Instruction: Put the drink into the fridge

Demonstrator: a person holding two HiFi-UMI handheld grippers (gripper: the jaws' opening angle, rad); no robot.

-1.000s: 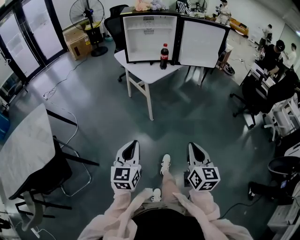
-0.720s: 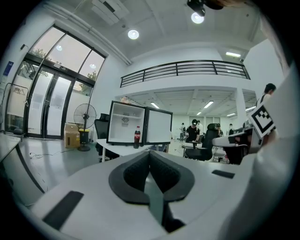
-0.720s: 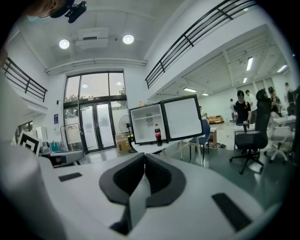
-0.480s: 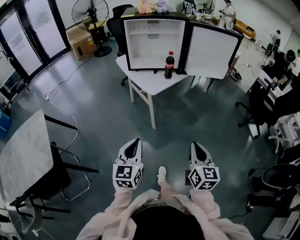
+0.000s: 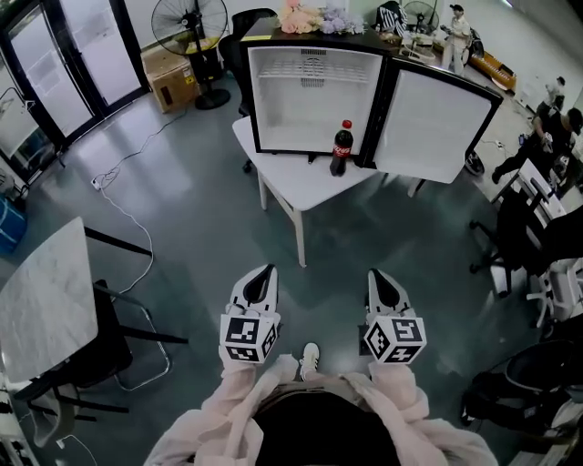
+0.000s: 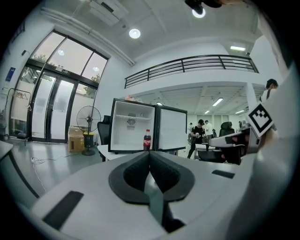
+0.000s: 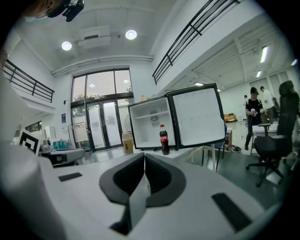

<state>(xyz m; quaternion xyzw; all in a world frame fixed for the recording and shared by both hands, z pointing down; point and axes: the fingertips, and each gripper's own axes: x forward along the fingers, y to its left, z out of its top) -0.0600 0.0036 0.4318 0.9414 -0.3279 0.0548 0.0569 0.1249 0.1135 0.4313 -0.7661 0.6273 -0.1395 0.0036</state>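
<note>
A dark cola bottle (image 5: 341, 149) with a red cap and label stands upright on the white table (image 5: 301, 187), just in front of the small fridge (image 5: 310, 100). The fridge door (image 5: 437, 123) hangs wide open to the right and the white inside looks empty. The bottle (image 6: 147, 140) also shows small and far off in the left gripper view, and the bottle (image 7: 164, 139) in the right gripper view. My left gripper (image 5: 262, 274) and right gripper (image 5: 378, 278) are held side by side low in the head view, far short of the table, both shut with nothing between the jaws.
A marble-topped table (image 5: 41, 300) with a black chair (image 5: 109, 337) stands at the left. A fan (image 5: 191, 27) and cardboard box (image 5: 168, 77) are at the back left. Office chairs (image 5: 510, 237) and several people are at the right. Cables (image 5: 118, 191) lie on the grey floor.
The fridge, table and bottle have grown larger and slid lower in the head view as I walk toward them. Both grippers keep their pose and stay shut.
</note>
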